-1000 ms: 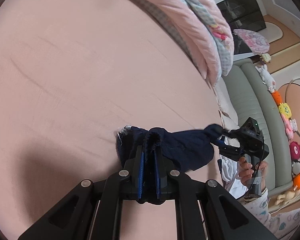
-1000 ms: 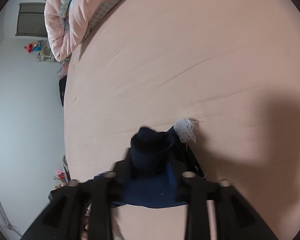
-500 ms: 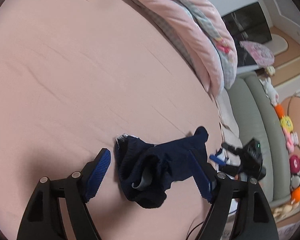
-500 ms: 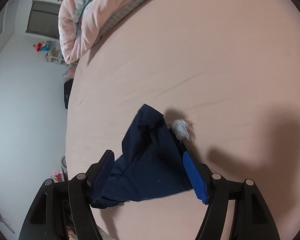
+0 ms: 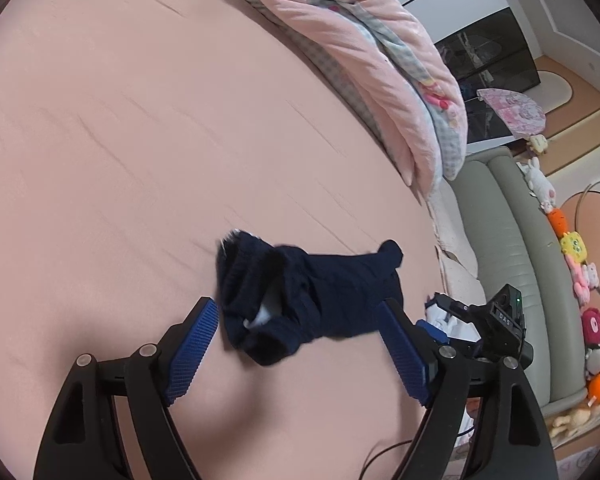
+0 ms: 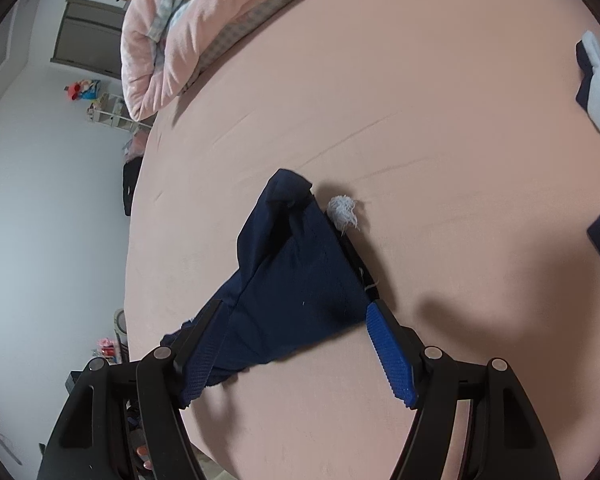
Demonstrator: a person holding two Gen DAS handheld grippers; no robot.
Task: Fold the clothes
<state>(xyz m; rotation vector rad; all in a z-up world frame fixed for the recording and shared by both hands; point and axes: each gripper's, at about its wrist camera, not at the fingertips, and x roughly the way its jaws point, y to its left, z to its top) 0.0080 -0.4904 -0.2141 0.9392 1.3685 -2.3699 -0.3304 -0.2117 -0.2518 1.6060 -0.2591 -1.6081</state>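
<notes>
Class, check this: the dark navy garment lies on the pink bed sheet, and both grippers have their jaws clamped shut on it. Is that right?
Not quite. The navy garment does lie on the pink sheet, but the left gripper and right gripper have open jaws, which have just been opening; the garment lies loose between them, as both wrist views show.

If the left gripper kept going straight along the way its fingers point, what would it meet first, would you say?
Most likely the dark blue garment, lying on the pink bedsheet between the open fingers of the left gripper. Depth is uncertain, so it might meet the sheet just before the cloth.
</notes>
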